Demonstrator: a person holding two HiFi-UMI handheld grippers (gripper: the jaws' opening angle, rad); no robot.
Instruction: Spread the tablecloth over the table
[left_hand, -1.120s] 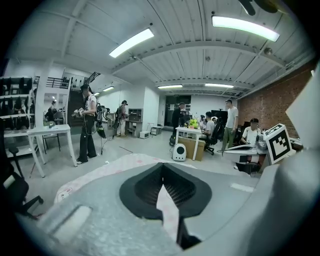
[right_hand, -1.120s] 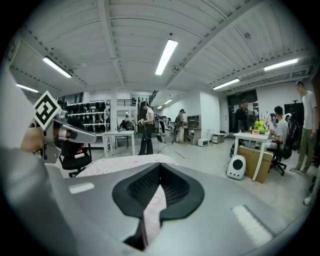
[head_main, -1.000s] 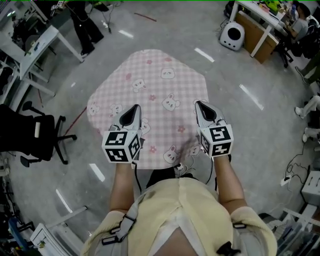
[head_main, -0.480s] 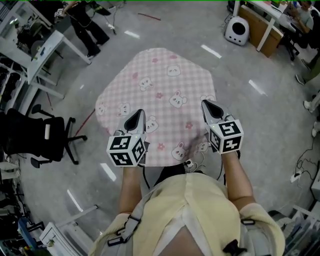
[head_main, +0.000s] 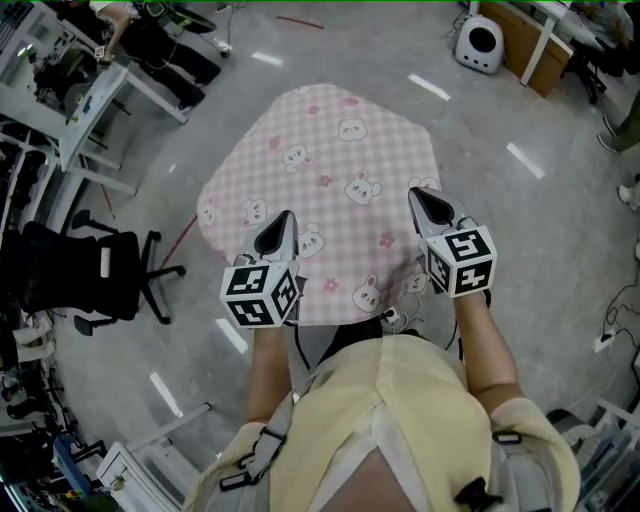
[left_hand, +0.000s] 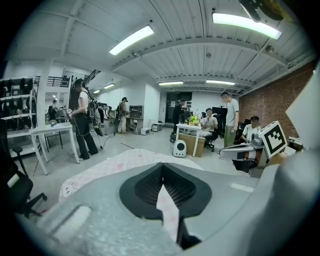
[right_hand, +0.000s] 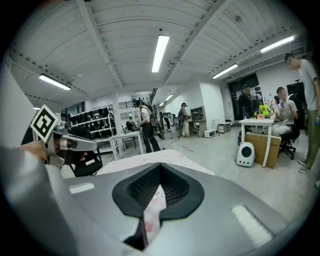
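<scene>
One tablecloth (head_main: 330, 160), pink check dotted with cartoon bunnies, spread wide. Two grippers: your left gripper (head_main: 284, 218) and right gripper (head_main: 421, 195) both clamp its fabric.

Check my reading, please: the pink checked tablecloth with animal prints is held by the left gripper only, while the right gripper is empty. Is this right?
Not quite: the right gripper is not empty. The right gripper view shows it shut on a fold of the pink checked tablecloth with animal prints. The left gripper holds the cloth too.
</scene>
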